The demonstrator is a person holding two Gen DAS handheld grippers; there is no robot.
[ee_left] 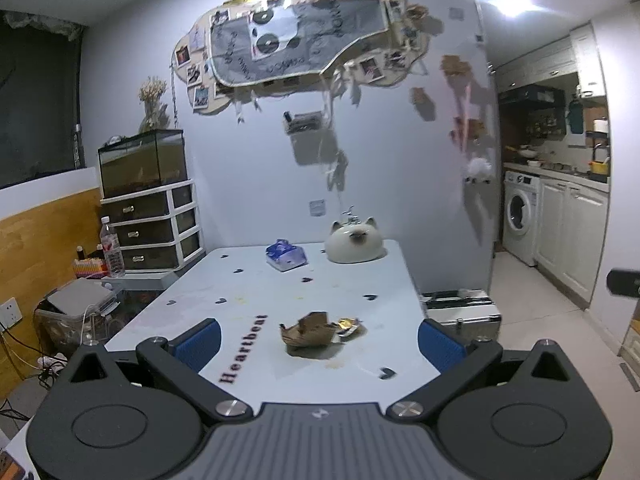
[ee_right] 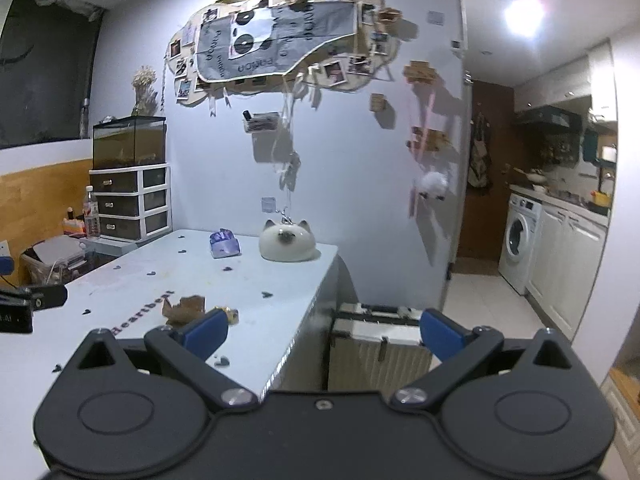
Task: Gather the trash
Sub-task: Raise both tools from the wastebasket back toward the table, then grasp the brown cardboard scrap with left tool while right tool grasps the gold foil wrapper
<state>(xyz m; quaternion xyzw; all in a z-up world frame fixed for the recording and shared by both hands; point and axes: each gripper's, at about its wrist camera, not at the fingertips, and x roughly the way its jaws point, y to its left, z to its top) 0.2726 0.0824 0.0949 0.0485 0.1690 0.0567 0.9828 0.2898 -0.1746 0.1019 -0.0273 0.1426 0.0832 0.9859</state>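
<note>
A crumpled brown paper scrap [ee_left: 310, 330] lies on the pale blue table [ee_left: 248, 284], with a shiny gold wrapper [ee_left: 348, 326] touching its right side. My left gripper [ee_left: 320, 340] is open, its blue pads spread wide, and the trash sits just ahead between them. In the right wrist view the brown scrap [ee_right: 184, 309] and gold wrapper [ee_right: 231, 315] lie left of centre, partly behind the left blue pad. My right gripper [ee_right: 324, 332] is open and empty, hovering over the table's right edge [ee_right: 308, 320]. The left gripper's body [ee_right: 24, 304] shows at the far left.
A blue tissue pack [ee_left: 286, 255] and a white cat-shaped ornament [ee_left: 354, 242] stand at the table's far end. A silver case [ee_left: 462, 312] sits on the floor right of the table. Drawers with a fish tank [ee_left: 144, 196] and clutter are on the left; the kitchen is at right.
</note>
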